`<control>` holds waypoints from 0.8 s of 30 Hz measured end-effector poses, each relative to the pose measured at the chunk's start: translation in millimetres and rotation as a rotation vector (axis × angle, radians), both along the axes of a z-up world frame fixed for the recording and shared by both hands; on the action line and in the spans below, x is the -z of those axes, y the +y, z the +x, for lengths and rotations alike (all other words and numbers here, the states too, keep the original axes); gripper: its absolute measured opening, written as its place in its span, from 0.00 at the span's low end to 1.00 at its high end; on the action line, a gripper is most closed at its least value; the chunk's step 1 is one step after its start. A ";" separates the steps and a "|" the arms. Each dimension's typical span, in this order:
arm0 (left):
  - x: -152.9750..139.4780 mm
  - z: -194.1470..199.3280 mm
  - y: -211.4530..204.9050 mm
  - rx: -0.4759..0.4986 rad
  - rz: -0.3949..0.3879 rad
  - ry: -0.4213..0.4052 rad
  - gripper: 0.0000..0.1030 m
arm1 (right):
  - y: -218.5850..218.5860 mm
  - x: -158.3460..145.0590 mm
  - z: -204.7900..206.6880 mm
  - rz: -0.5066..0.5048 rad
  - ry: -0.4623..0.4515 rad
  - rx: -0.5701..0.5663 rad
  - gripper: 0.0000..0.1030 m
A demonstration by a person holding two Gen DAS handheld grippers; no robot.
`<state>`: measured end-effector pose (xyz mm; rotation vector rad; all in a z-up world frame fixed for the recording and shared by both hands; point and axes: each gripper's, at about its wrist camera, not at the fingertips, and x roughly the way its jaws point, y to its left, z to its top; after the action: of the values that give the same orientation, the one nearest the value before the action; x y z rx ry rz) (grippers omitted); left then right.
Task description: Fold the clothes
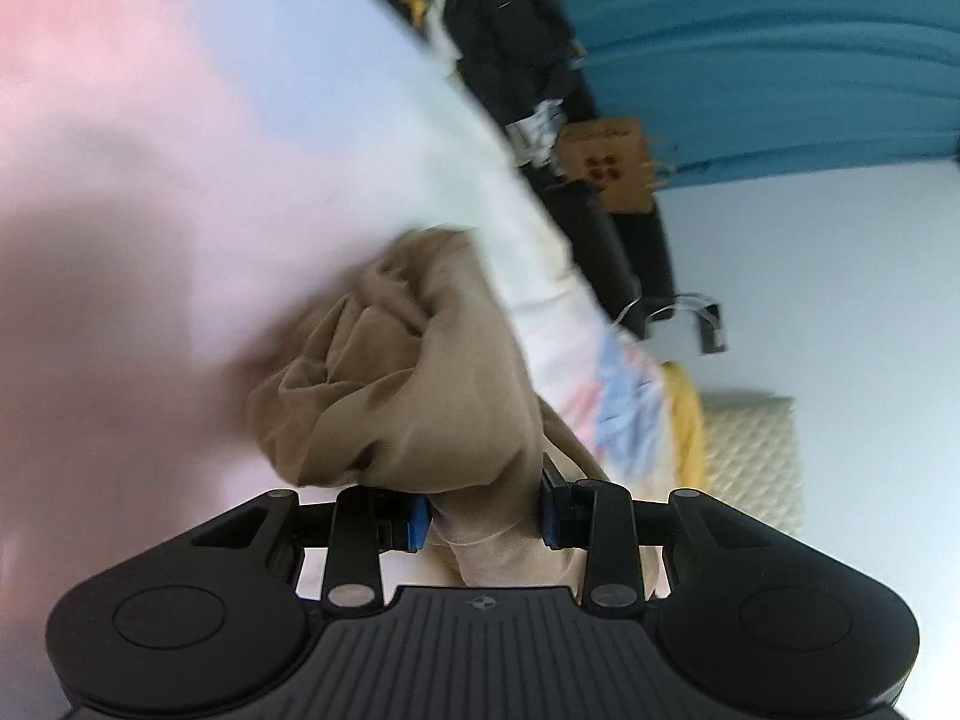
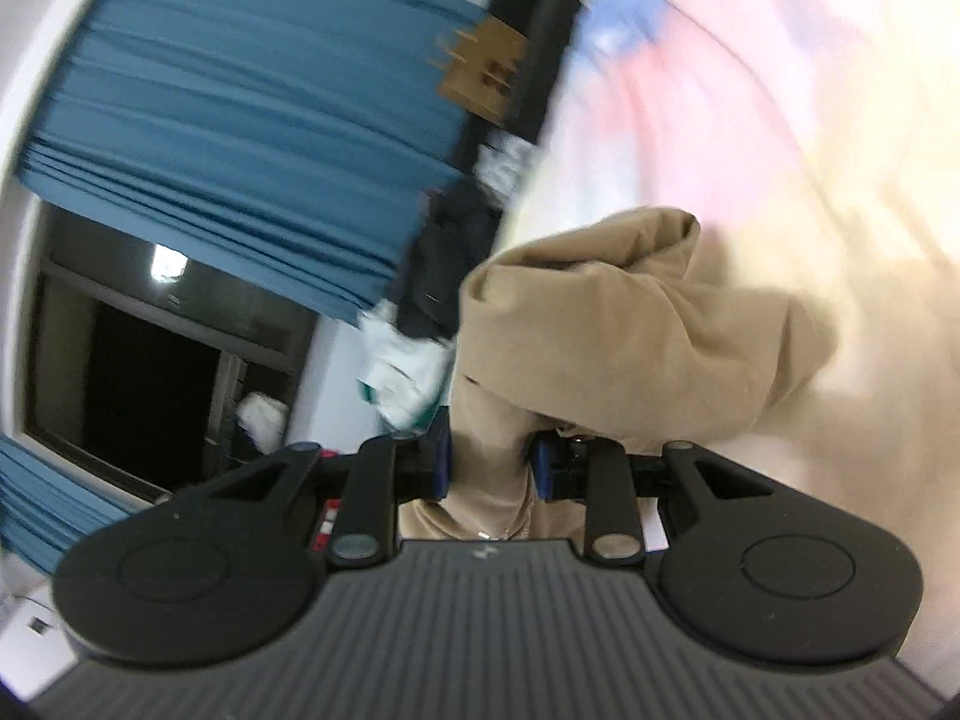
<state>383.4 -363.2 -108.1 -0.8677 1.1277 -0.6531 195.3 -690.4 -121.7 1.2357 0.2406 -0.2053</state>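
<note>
A tan garment (image 1: pixel 408 384) hangs bunched over a pastel pink, blue and cream sheet (image 1: pixel 180 150). My left gripper (image 1: pixel 486 519) is shut on a fold of it between the blue pads (image 1: pixel 419 519). In the right wrist view the same tan garment (image 2: pixel 630 330) is bunched above the sheet (image 2: pixel 780 90). My right gripper (image 2: pixel 489 468) is shut on another part of it. Both views are tilted and blurred.
A pile of dark clothes (image 1: pixel 516 48) lies along the sheet's far edge, with a cardboard box (image 1: pixel 606 162) beside it. Teal curtains (image 2: pixel 240 150) and a dark window (image 2: pixel 138 384) lie beyond. A yellow cloth (image 1: pixel 690 420) and a cream textured cushion (image 1: pixel 756 456) sit at the right.
</note>
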 end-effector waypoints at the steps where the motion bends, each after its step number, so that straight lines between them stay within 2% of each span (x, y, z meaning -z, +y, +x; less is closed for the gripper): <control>1: 9.4 -5.1 3.2 0.014 0.021 -0.009 0.35 | 6.2 8.8 -6.2 -0.019 0.015 -0.006 0.28; 4: 28.8 -25.2 11.4 0.057 0.088 -0.039 0.38 | 24.7 35.1 -24.7 -0.077 0.062 -0.023 0.28; 6: 38.2 -34.1 15.7 0.086 0.121 -0.059 0.41 | 25.0 48.5 -32.9 -0.038 0.094 -0.016 0.28; 7: 38.7 -37.2 16.4 0.096 0.134 -0.076 0.41 | 25.0 55.1 -36.9 -0.018 0.109 -0.013 0.29; 11: 15.7 -56.1 24.9 0.127 0.224 -0.139 0.58 | 25.2 81.5 -53.2 0.064 0.173 0.001 0.32; 14: -20.8 -73.3 40.9 0.150 0.303 -0.221 0.72 | 28.4 58.1 -66.6 0.049 0.228 0.002 0.33; 16: -53.3 -83.0 50.8 0.152 0.342 -0.284 0.79 | 37.0 33.8 -80.0 -0.001 0.259 0.004 0.33; 18: -87.7 -93.3 61.7 0.150 0.379 -0.348 0.85 | 49.6 3.8 -94.7 -0.091 0.249 -0.016 0.33; 20: -124.5 -104.8 72.3 0.152 0.410 -0.413 0.87 | 62.3 -26.3 -109.4 -0.181 0.237 -0.036 0.33; 24: -189.3 -156.4 100.1 0.177 0.453 -0.567 0.91 | 91.8 -86.9 -140.0 -0.360 0.200 -0.073 0.34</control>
<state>227.0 -263.0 81.2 -0.1714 0.7876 -0.6941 55.3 -598.6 -34.9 0.8483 0.4025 -0.2954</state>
